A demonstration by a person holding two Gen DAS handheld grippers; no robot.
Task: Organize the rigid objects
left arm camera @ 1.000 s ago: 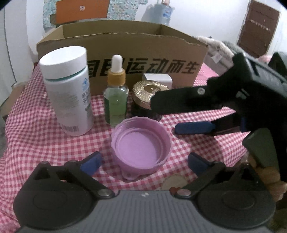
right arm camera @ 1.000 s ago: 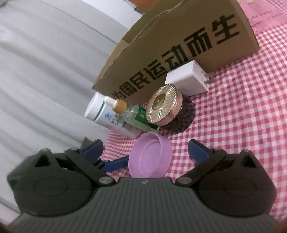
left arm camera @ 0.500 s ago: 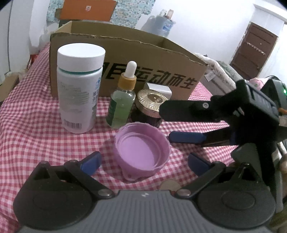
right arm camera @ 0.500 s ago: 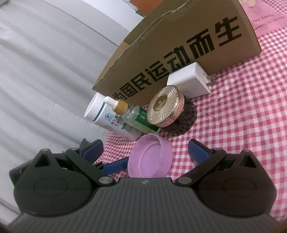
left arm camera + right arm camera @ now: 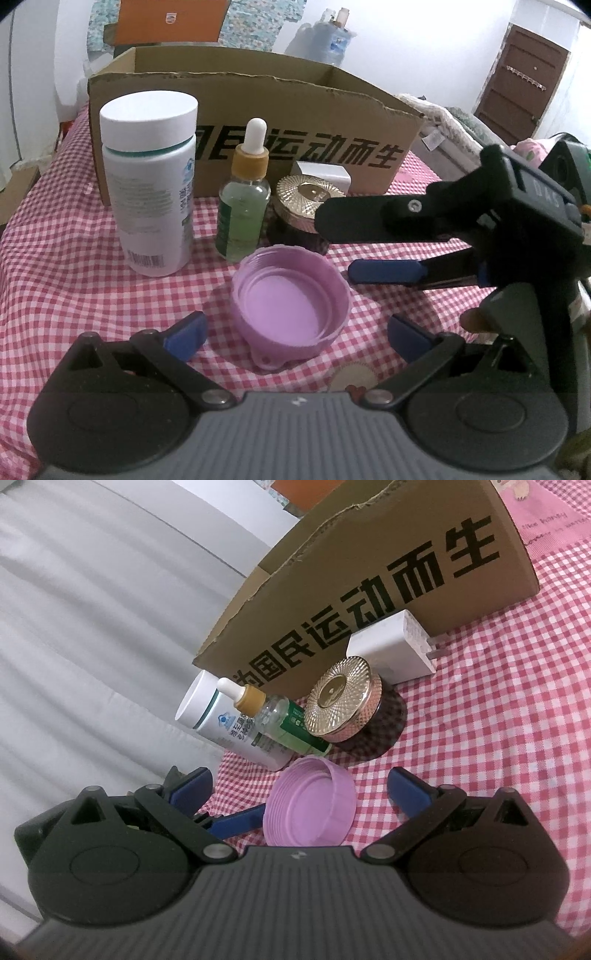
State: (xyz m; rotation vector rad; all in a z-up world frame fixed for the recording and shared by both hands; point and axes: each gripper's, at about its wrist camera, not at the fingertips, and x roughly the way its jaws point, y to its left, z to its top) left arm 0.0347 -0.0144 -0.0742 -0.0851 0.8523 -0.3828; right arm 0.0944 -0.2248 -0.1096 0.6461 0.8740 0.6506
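Observation:
A purple cap lies open side up on the checked cloth, between the spread fingers of my left gripper, which is open and not touching it. From the right, my right gripper reaches in, open, its tips just beside the cap and in front of the gold-lidded jar. In the right wrist view the cap sits between that gripper's open fingers. A white bottle and a dropper bottle stand behind the cap. A white charger lies by the jar.
An open cardboard box with black lettering stands behind the row of objects. The red checked tablecloth covers the table. One blue finger of the left gripper shows left of the cap in the right wrist view.
The left gripper has drawn back and swung slightly, so the box and bottles look farther off. The right gripper has edged closer to the cap. The cap has stayed put.

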